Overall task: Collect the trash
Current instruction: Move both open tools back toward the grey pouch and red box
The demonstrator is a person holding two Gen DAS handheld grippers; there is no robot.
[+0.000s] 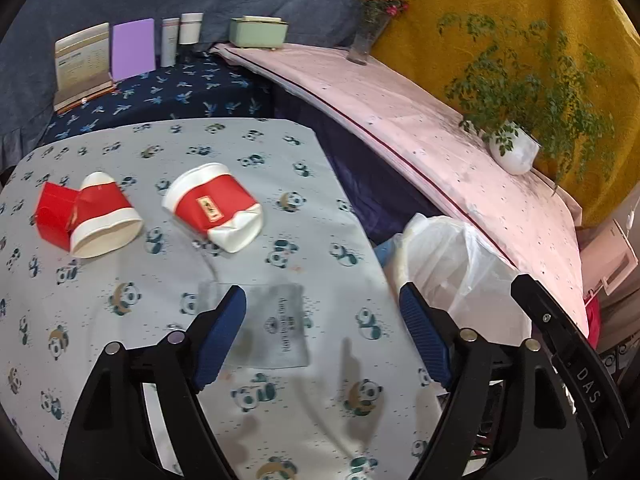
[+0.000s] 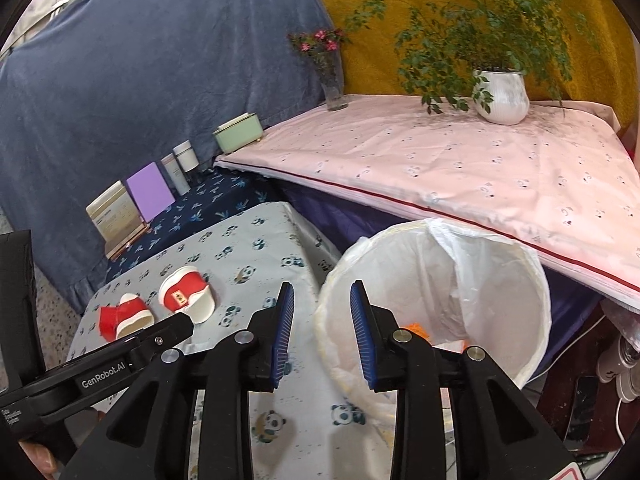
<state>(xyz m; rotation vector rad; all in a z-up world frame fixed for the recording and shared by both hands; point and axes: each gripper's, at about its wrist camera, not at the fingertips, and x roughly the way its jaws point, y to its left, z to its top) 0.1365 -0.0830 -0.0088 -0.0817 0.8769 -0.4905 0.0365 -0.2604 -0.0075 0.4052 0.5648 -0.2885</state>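
Observation:
Two crushed red-and-white paper cups lie on the panda-print table cloth (image 1: 120, 340): one at the left (image 1: 102, 216) with a red sleeve beside it, one nearer the middle (image 1: 214, 208). A flat grey printed sachet (image 1: 276, 324) lies between my left gripper's fingers. My left gripper (image 1: 322, 332) is open just above the sachet. My right gripper (image 2: 322, 332) is open and empty at the rim of the white-lined trash bin (image 2: 520, 280), which holds orange scraps (image 2: 416, 328). Both cups show small in the right wrist view (image 2: 186, 294) (image 2: 128, 314).
A pink-covered raised surface (image 2: 460, 168) behind the bin carries a potted plant (image 2: 500, 96) and a flower vase (image 2: 334, 88). A mint box (image 1: 258, 32), jars, a purple card (image 1: 133, 48) and a calendar (image 1: 82, 60) stand at the back. The bin also shows in the left view (image 1: 452, 264).

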